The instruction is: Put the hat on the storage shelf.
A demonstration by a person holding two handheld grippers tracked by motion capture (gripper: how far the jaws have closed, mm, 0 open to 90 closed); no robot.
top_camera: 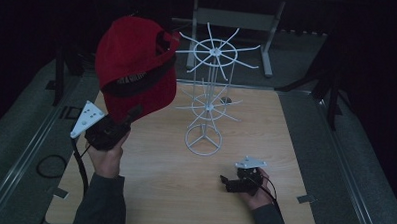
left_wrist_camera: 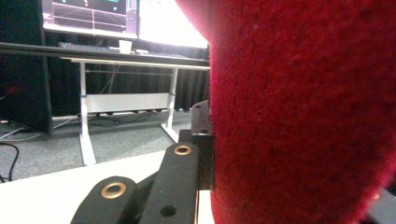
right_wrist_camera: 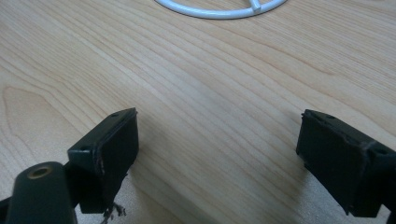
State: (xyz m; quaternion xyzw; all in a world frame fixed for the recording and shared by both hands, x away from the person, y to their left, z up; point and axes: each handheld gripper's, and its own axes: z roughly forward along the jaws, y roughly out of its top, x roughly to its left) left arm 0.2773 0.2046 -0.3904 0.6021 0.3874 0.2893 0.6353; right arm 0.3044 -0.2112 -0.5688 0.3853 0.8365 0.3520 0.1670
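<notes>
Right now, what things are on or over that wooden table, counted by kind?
Red cap: 1
White wire rack: 1
Hand-held tools: 2, the left tool gripping the cap, the right tool resting open on the table
Total: 4

Left gripper [top_camera: 129, 117] raised at left of frame, jaws squeezed together. Right gripper [top_camera: 227, 182] low at lower right, jaws wide apart.

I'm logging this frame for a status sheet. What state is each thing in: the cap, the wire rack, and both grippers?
red cap: lifted off the table, held up left of the rack's top.
white wire rack: upright on the table, arms bare.
left gripper: raised, shut on the red cap.
right gripper: low over the wooden table, jaws open, nothing between them.
</notes>
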